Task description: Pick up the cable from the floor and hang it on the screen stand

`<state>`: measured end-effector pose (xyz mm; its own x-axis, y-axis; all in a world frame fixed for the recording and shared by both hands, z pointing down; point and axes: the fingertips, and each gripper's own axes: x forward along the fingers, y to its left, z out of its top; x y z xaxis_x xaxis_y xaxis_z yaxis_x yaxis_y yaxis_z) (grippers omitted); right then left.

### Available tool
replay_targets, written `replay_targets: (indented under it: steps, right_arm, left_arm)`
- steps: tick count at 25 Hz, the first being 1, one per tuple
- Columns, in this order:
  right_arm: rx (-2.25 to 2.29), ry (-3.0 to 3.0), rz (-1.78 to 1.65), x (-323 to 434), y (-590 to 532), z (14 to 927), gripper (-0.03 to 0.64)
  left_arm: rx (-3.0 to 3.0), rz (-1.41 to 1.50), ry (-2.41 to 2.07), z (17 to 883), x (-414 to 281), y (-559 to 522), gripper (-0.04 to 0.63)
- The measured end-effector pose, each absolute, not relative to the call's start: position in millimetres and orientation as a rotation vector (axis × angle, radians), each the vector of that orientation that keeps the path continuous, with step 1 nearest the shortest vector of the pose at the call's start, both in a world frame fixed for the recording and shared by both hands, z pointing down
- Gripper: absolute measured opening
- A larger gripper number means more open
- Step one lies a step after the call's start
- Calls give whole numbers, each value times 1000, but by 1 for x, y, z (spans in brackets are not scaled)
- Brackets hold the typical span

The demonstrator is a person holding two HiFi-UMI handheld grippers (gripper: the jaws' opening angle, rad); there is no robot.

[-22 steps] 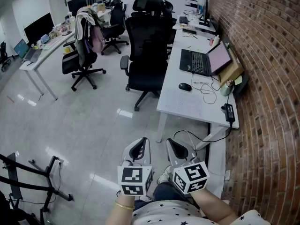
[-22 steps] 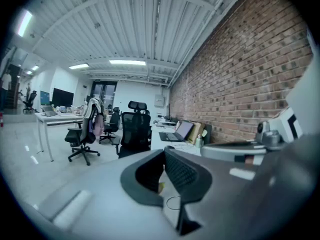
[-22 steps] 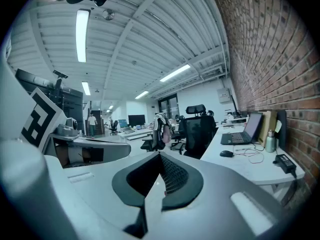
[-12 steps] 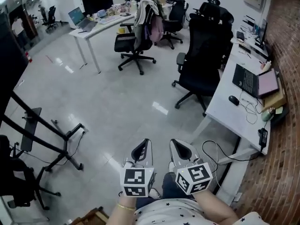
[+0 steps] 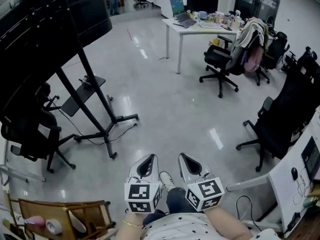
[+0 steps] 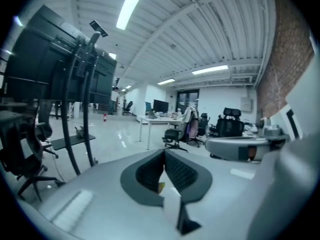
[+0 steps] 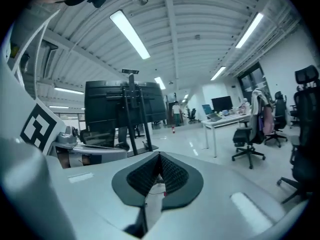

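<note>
A: Head view first. Found the grippers where?
B: Found the left gripper [image 5: 146, 164] and right gripper [image 5: 190, 163] low in the middle, side by side, apart. Saw each pair of fingers pressed together, pinching nothing.
A: Spotted the cable?
B: Spotted a thin dark cable [image 5: 127, 129] lying on the glossy floor [image 5: 165, 104] by the feet of the black screen stand [image 5: 100, 109], well apart from both grippers.
A: Read any writing?
B: Read none. Made out only black-and-white square patterns on the marker cubes [image 5: 143, 195]; found print on the laptop [image 5: 179, 8] at the far white tabletop [image 5: 200, 26] too small to tell.
A: Left gripper view?
B: Saw ribbed dark fingers closed tip to tip, nothing between. Saw the stand at the left, the big dark screen [image 6: 45, 59] on it. Could not pick out the cable.
A: Right gripper view?
B: Saw fingers shut together there too, empty. Saw stand and screen straight beyond them, one of the marker cubes at the left edge, a black office chair [image 7: 247, 139] to the right.
</note>
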<state>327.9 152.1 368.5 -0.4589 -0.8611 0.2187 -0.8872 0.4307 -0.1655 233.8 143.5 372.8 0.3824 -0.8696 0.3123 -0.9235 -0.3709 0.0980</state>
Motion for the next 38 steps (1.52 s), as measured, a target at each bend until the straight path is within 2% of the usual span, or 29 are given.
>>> replay_targets:
  steps: [8, 14, 27, 38]
  right_arm:
    - [1075, -2776, 289, 216, 20, 348, -2]
    - [770, -2843, 229, 157, -48, 344, -2]
    - [406, -2799, 297, 17, -100, 391, -2]
    - [247, -2682, 235, -145, -139, 473, -2]
  left_arm:
    - [2063, 204, -1977, 359, 116, 43, 8]
    - [1843, 144, -2200, 353, 56, -4, 8]
    - [1476, 184, -2338, 397, -67, -23, 8]
    - [1292, 183, -2388, 463, -233, -47, 8]
